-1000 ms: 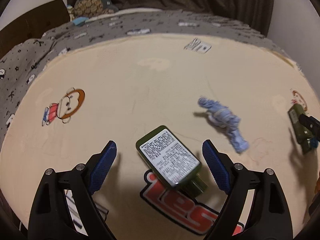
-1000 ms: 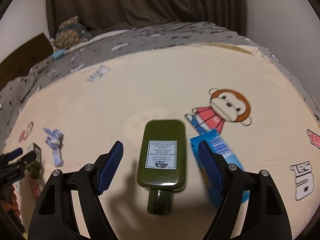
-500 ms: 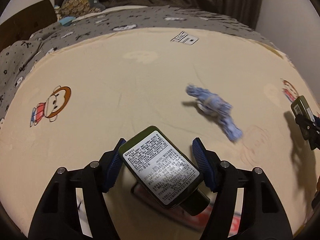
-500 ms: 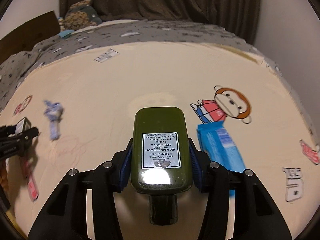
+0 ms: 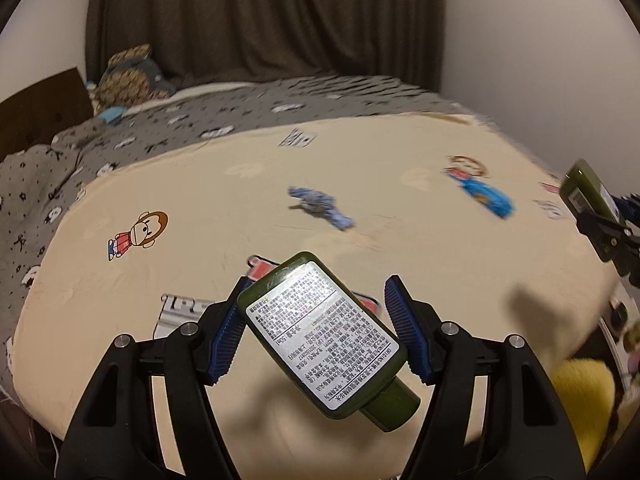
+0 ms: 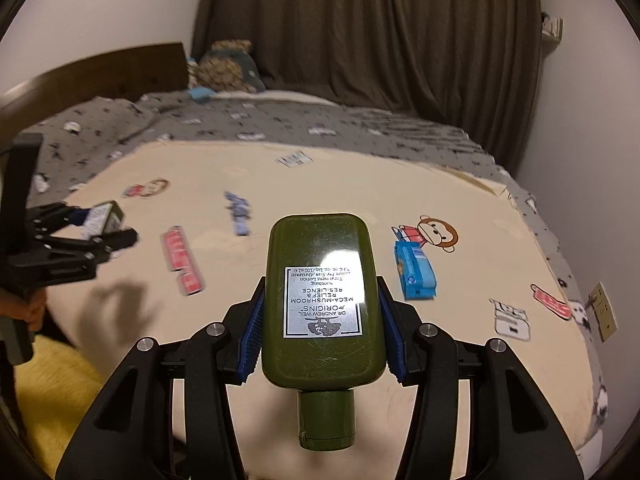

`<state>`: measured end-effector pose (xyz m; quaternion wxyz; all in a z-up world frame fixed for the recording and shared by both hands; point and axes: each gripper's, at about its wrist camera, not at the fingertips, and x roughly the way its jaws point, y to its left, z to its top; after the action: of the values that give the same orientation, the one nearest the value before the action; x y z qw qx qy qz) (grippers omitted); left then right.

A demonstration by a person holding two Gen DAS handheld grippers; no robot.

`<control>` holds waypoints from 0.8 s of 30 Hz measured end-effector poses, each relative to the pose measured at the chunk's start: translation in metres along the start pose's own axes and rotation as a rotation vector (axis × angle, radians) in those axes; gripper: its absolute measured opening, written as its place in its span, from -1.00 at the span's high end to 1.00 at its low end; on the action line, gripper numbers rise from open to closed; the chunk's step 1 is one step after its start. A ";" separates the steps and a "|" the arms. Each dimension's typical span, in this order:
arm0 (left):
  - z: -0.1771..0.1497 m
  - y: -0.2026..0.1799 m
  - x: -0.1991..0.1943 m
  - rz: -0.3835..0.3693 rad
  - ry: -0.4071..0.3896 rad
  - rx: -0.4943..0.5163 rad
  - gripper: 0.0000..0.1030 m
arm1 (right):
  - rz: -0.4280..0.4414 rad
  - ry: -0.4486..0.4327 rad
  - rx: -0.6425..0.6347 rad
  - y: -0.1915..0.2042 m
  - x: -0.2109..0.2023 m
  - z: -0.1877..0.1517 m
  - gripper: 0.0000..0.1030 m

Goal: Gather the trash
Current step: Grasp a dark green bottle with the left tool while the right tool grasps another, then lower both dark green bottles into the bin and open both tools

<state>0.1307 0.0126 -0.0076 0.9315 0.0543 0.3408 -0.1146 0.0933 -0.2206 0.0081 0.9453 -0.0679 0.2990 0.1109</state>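
Two dark green flat plastic bottles with silver labels are sitting in the grippers, clear of the bed. The first green bottle [image 5: 323, 334] is lying skewed between the blue ribbed pads [image 5: 227, 334] of the left gripper [image 5: 316, 334], its printed label facing up and its round cap pointing toward the camera and to the right; the jaws are closing narrowly on its sides, one corner against the left pad and its lower edge against the right one. The second green bottle [image 6: 323, 308] is standing straight along the right gripper [image 6: 323, 326], cap toward the camera, both blue pads pressing flat on its long sides.

Below them the cream bedsheet with cartoon monkey prints [image 6: 280, 184] is spreading out, and trash is lying on it: a crumpled blue-and-white wrapper [image 5: 322, 206] near the middle, a bright blue snack packet [image 6: 414, 270] just beside a monkey print, and a small white paper tag [image 6: 295, 159] toward the far edge, well apart from the others. A grey patterned blanket [image 5: 120, 140] is covering the far part of the bed, in front of a dark brown curtain [image 6: 360, 32].
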 end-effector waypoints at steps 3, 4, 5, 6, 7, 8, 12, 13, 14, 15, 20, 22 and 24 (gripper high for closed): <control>-0.018 -0.015 -0.031 -0.007 -0.046 0.040 -0.25 | 0.031 -0.031 0.003 0.008 -0.027 -0.012 0.01; -0.024 -0.020 -0.041 -0.008 -0.062 0.054 -0.25 | 0.043 -0.049 0.005 0.011 -0.040 -0.020 0.01; -0.030 -0.025 -0.049 -0.013 -0.073 0.066 -0.25 | 0.049 -0.056 0.008 0.014 -0.045 -0.022 0.01; -0.039 -0.032 -0.060 -0.031 -0.086 0.078 -0.25 | 0.063 -0.069 0.019 0.017 -0.054 -0.030 0.01; -0.044 -0.035 -0.066 -0.044 -0.093 0.081 -0.25 | 0.071 -0.076 0.027 0.018 -0.058 -0.033 0.01; -0.050 -0.038 -0.074 -0.060 -0.102 0.083 -0.25 | 0.078 -0.082 0.037 0.020 -0.064 -0.039 0.01; -0.073 -0.044 -0.092 -0.109 -0.108 0.076 -0.25 | 0.106 -0.080 0.070 0.031 -0.076 -0.065 0.01; -0.080 -0.046 -0.094 -0.128 -0.097 0.072 -0.25 | 0.110 -0.076 0.075 0.033 -0.077 -0.069 0.01; -0.085 -0.046 -0.094 -0.141 -0.090 0.069 -0.25 | 0.114 -0.071 0.083 0.035 -0.077 -0.074 0.01; -0.092 -0.047 -0.094 -0.150 -0.077 0.065 -0.25 | 0.117 -0.063 0.095 0.038 -0.075 -0.081 0.01; -0.129 -0.047 -0.078 -0.154 0.014 0.044 -0.25 | 0.169 -0.006 0.173 0.049 -0.065 -0.112 0.01; -0.145 -0.046 -0.068 -0.160 0.060 0.031 -0.25 | 0.176 0.032 0.194 0.052 -0.056 -0.124 0.01; -0.160 -0.049 -0.059 -0.159 0.105 0.032 -0.25 | 0.162 0.070 0.186 0.058 -0.047 -0.134 0.01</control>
<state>-0.0248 0.0047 -0.0925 0.8994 0.0481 0.3904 -0.1906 -0.0327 -0.1983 -0.0772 0.9246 0.0405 0.3451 0.1562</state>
